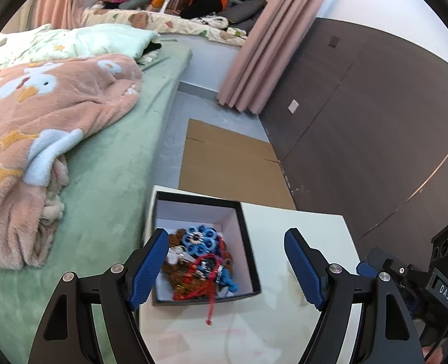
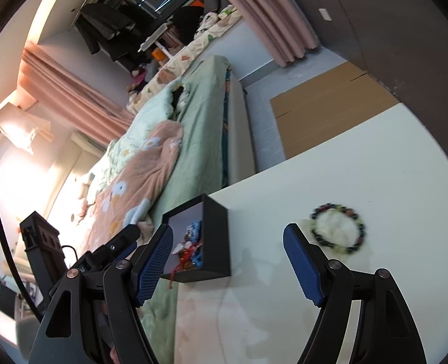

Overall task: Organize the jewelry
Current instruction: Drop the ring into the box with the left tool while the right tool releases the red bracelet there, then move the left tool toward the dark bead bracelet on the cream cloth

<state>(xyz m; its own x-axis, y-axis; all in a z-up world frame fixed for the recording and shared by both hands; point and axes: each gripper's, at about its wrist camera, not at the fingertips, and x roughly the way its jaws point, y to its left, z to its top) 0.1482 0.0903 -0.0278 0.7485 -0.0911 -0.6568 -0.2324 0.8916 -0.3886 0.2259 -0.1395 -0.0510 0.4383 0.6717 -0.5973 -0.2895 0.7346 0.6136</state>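
Surface: a white table (image 2: 360, 157) beside the bed (image 1: 108, 163); it carries both the box and the loose bracelet.
Box: a black box (image 1: 251, 261) with a white lining stands at the table's left edge, against the bed side, its rim flush with that edge; open on top, so pieces can be dropped in from above.
Contents: a tangle of jewelry (image 1: 198, 261) fills the box floor, with a blue flower-shaped piece on top; a red cord (image 1: 211, 300) trails over the near wall onto the table, judged not yet tucked in.
Loose piece: a beaded bracelet (image 2: 339, 229) lies flat on the table, well apart from the box, toward the table's right side; judged the remaining item to collect.
Left gripper (image 1: 225, 268): fingers spread wide, holding nothing; it hovers over the box's near wall, the left finger over the box's left rim.
Right gripper (image 2: 228, 262): fingers spread wide, empty; the bracelet sits just beyond its right finger, outside the gap between the fingers, the box beside the left one.
Next step (judgement): shift the right gripper rightward to bracket the bracelet.
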